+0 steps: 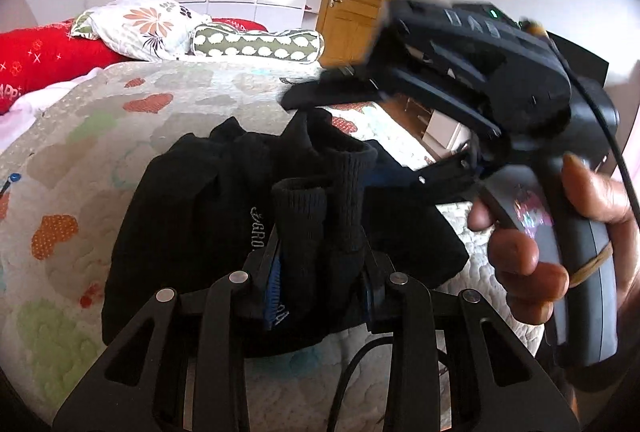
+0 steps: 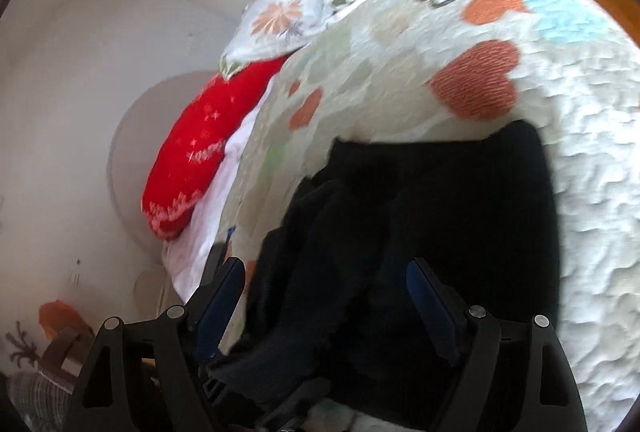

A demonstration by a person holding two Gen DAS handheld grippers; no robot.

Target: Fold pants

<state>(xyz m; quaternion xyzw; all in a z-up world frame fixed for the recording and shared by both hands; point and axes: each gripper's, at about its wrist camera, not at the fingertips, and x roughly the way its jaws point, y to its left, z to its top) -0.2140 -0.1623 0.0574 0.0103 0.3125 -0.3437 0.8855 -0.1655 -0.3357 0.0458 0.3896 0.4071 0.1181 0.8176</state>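
The black pants (image 1: 192, 216) bear a pale script logo, partly legible as "GRO". The red pillow (image 1: 40, 60) shows white letters "APP".

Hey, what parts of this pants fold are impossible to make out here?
- Left wrist view: the left gripper is clamped on the black pants, so its fingertips are buried in cloth.
- Left wrist view: the right gripper is motion-blurred.
- Right wrist view: blurred; pants folds unreadable, lower edge cut off.
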